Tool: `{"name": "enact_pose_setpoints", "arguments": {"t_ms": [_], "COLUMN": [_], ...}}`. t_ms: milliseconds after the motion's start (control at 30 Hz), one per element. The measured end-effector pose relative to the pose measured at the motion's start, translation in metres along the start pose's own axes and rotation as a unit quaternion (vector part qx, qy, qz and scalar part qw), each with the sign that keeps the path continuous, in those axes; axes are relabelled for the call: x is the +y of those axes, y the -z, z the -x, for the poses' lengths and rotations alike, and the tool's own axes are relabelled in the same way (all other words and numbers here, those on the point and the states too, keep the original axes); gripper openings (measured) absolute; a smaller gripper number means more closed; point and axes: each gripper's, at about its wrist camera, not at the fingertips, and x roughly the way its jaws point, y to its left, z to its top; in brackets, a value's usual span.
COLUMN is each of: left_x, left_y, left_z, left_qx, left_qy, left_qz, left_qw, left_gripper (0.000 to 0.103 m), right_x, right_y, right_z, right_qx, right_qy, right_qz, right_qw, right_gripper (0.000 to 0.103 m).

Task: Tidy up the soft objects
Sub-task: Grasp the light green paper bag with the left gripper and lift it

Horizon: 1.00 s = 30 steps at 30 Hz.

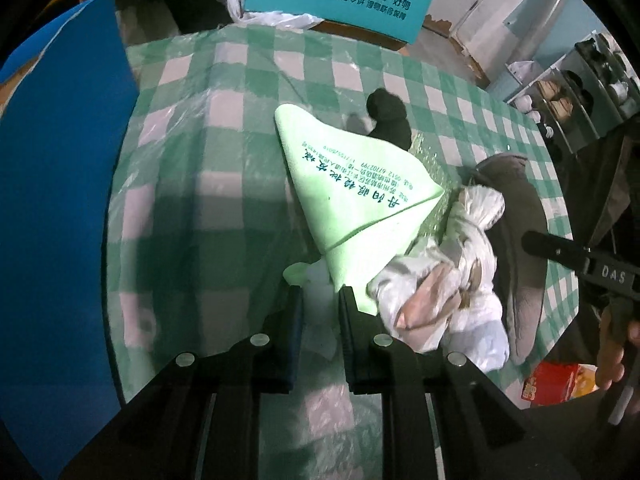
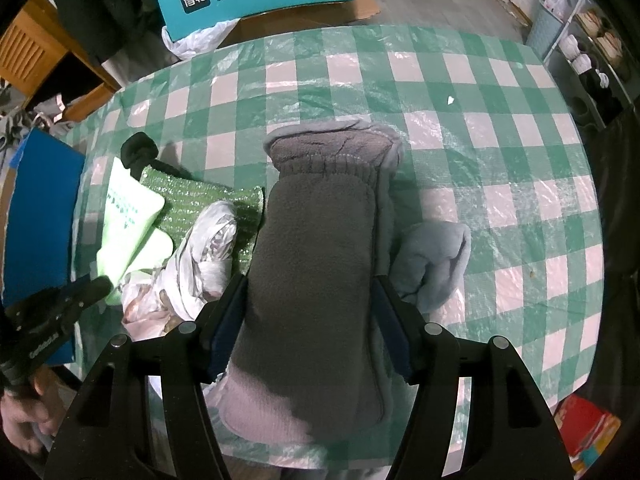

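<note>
From the left wrist, the left gripper (image 1: 320,304) has its jaws drawn narrow, pinching the lower corner of the pale green cloth (image 1: 352,188), which trails toward the middle of the checked table (image 1: 192,128) beside a knotted plastic bag (image 1: 452,276).

From the right wrist, the right gripper (image 2: 308,312) clasps the grey fleece mitt (image 2: 316,248) near the front edge. I'd guess sorting is midway; next, each piece needs carrying clear of the heap.
</note>
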Motion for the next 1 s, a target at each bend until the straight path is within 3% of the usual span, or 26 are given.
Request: {"name": "enact_pose_setpoints", "arguments": {"t_ms": [167, 233, 367, 467, 633, 700, 833, 1000], "left_x": [0.004, 0.005, 0.003, -0.003, -0.016, -0.022, -0.034, -0.043], "left_y": [0.007, 0.008, 0.008, 0.005, -0.01, -0.014, -0.019, -0.024], "left_z": [-0.004, -0.002, 0.005, 0.008, 0.002, -0.002, -0.016, -0.032], "left_qx": [0.01, 0.008, -0.009, -0.021, -0.02, -0.019, -0.004, 0.012], "left_qy": [-0.016, -0.016, -0.034, -0.045, -0.052, -0.053, -0.069, -0.063], "left_qz": [0.0, 0.001, -0.002, -0.013, -0.044, -0.066, -0.096, -0.105], "left_qw": [0.9998, 0.9998, 0.9994, 0.9987, 0.9975, 0.9962, 0.993, 0.9924], "left_gripper": [0.019, 0.025, 0.055, 0.064, 0.069, 0.078, 0.078, 0.078], "right_x": [0.005, 0.007, 0.01, 0.01, 0.006, 0.006, 0.005, 0.003], "right_y": [0.001, 0.002, 0.004, 0.004, 0.004, 0.004, 0.003, 0.002], "right_z": [0.0, 0.0, 0.0, 0.0, -0.001, -0.001, -0.003, -0.006], "right_qx": [0.001, 0.002, 0.003, 0.004, 0.007, 0.006, 0.006, 0.005], "right_qy": [0.0, 0.001, 0.004, 0.005, 0.006, 0.006, 0.007, 0.006], "right_qz": [0.008, 0.009, 0.013, 0.013, 0.005, 0.005, 0.007, 0.005], "right_qw": [1.0, 1.0, 1.0, 1.0, 1.0, 1.0, 1.0, 1.0], "right_gripper": [0.063, 0.064, 0.064, 0.066, 0.068, 0.068, 0.069, 0.071]}}
